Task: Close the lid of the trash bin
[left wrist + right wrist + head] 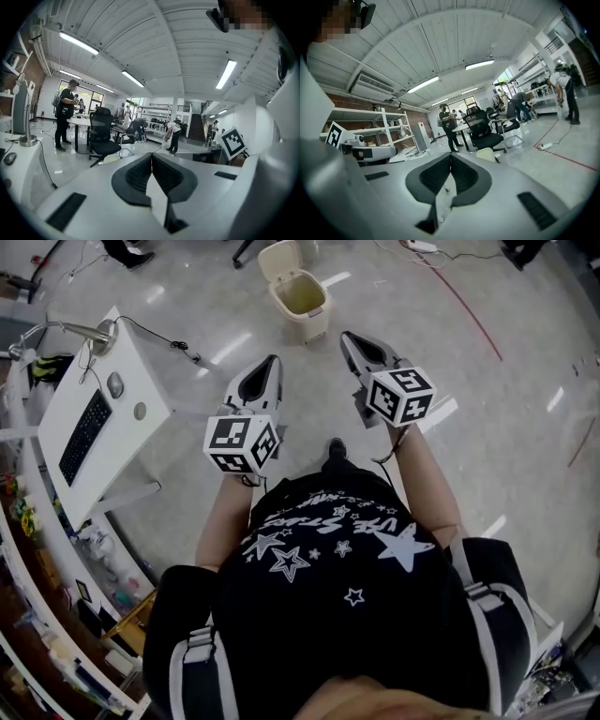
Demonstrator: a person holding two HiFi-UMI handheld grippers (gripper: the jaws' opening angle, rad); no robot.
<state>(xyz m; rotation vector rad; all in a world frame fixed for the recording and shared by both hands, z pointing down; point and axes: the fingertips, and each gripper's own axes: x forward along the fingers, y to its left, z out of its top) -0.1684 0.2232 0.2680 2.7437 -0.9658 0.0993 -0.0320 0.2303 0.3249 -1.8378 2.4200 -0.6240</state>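
Note:
A cream trash bin (302,302) stands on the floor ahead of me, and its lid (278,259) is raised upright behind the opening. My left gripper (274,360) and right gripper (344,336) are held in the air side by side, short of the bin and not touching it. Both point toward it with their jaws pressed together and nothing between them. Just past the shut jaws, the left gripper view (151,154) shows the top of the bin (111,158). The right gripper view (451,154) likewise shows the bin's top (486,153).
A white desk (141,381) with a keyboard (84,435), a mouse and a lamp stands at my left. A cable (169,343) trails from it over the floor. A black office chair (102,136) and several people are farther off. A red line (469,310) crosses the floor at the right.

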